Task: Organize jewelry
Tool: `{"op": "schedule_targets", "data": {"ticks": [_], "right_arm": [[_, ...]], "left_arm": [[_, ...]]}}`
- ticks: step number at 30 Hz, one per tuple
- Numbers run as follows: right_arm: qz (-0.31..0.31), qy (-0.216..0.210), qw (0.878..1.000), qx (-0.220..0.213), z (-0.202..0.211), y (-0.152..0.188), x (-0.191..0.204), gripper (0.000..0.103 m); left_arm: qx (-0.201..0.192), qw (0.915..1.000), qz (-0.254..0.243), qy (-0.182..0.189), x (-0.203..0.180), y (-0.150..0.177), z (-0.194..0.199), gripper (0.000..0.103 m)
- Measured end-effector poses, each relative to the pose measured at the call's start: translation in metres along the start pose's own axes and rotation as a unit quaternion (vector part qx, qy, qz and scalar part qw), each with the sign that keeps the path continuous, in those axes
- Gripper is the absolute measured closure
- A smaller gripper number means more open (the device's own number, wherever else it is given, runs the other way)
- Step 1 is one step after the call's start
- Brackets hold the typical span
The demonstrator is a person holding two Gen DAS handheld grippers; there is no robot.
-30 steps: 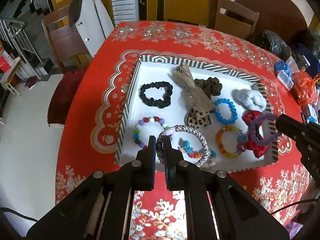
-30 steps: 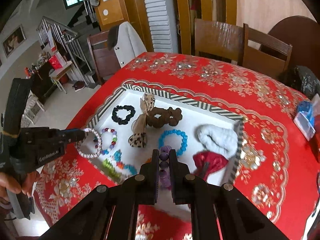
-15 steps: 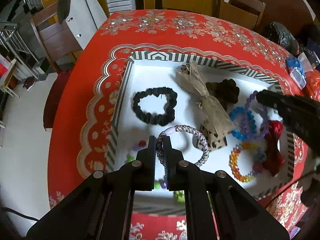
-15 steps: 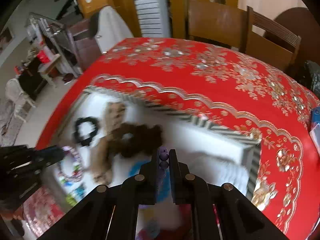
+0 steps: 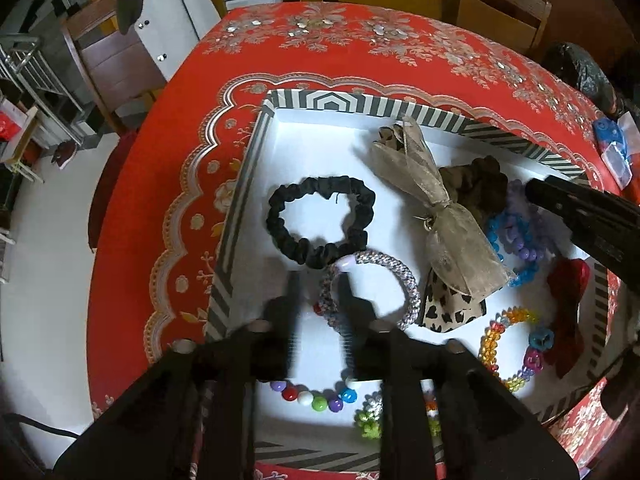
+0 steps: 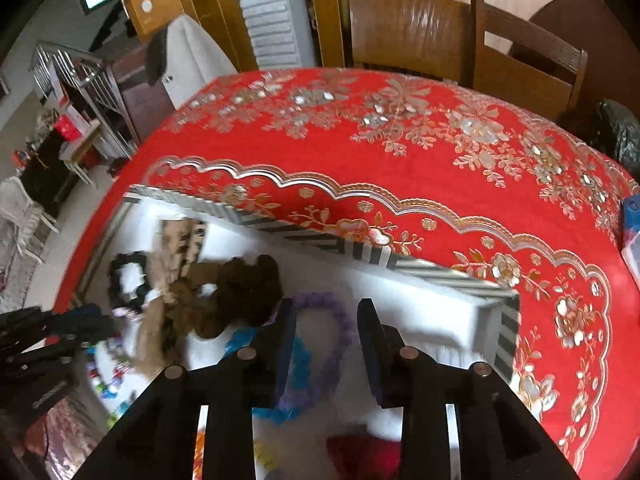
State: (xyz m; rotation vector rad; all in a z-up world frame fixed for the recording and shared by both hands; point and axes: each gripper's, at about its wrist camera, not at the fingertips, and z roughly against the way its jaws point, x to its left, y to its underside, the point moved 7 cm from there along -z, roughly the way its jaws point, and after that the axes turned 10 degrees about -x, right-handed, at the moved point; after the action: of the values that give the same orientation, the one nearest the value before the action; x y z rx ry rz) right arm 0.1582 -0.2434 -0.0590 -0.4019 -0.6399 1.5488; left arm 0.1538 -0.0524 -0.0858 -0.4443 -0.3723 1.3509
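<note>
A white tray with a striped rim sits on the red tablecloth and holds jewelry and hair ties. My left gripper is open above the tray; the silver braided bracelet lies under it, with one finger inside the ring. My right gripper is open over the tray; the purple bead bracelet lies between its fingers, over a blue bracelet. The right gripper also shows in the left wrist view, above the purple beads.
In the tray lie a black scrunchie, a beige bow clip, a brown scrunchie, a red bow, an orange bead bracelet and a multicolour bead bracelet. Wooden chairs stand behind the table. Small items lie at the right edge.
Both grippers have opened. The silver bracelet and the purple bracelet have dropped from their jaws into the tray. Both grippers have moved lower and further over the tray.
</note>
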Motion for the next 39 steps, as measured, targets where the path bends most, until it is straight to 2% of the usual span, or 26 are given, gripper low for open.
{"op": "schedule_targets", "data": {"ticks": [2, 5, 7, 10, 15, 18, 21, 33, 39], "right_arm": [[-0.002, -0.004, 1.0, -0.012, 0.017, 0.005, 0.005, 0.073], [-0.023, -0.022, 0.999, -0.026, 0.044, 0.018, 0.014, 0.073], [-0.027, -0.024, 0.999, -0.037, 0.06, 0.027, 0.02, 0.071], [-0.043, -0.024, 0.997, -0.051, 0.084, 0.044, 0.03, 0.062], [-0.06, -0.016, 0.996, -0.064, 0.115, 0.07, 0.037, 0.062], [-0.065, -0.003, 0.995, -0.07, 0.13, 0.08, 0.037, 0.062], [-0.077, -0.008, 0.994, -0.083, 0.149, 0.088, 0.04, 0.062], [-0.031, -0.007, 0.994, -0.109, 0.199, 0.107, 0.064, 0.059], [-0.029, -0.009, 0.993, -0.118, 0.212, 0.113, 0.065, 0.056]], "left_arm": [[-0.007, 1.0, 0.004, 0.004, 0.0, 0.001, 0.005, 0.057], [-0.012, 0.9999, 0.008, 0.001, 0.001, 0.004, 0.016, 0.052], [-0.017, 0.9998, 0.012, -0.001, 0.002, 0.007, 0.025, 0.052], [-0.026, 0.9995, 0.015, -0.009, 0.003, 0.013, 0.04, 0.052], [-0.052, 0.9982, 0.011, -0.027, 0.001, 0.026, 0.071, 0.052], [-0.065, 0.9974, 0.002, -0.03, -0.004, 0.033, 0.089, 0.052], [-0.082, 0.9962, 0.001, -0.028, -0.01, 0.04, 0.109, 0.052], [-0.142, 0.9889, 0.007, -0.042, -0.023, 0.061, 0.176, 0.052], [-0.154, 0.9871, 0.012, -0.044, -0.027, 0.072, 0.194, 0.052]]}}
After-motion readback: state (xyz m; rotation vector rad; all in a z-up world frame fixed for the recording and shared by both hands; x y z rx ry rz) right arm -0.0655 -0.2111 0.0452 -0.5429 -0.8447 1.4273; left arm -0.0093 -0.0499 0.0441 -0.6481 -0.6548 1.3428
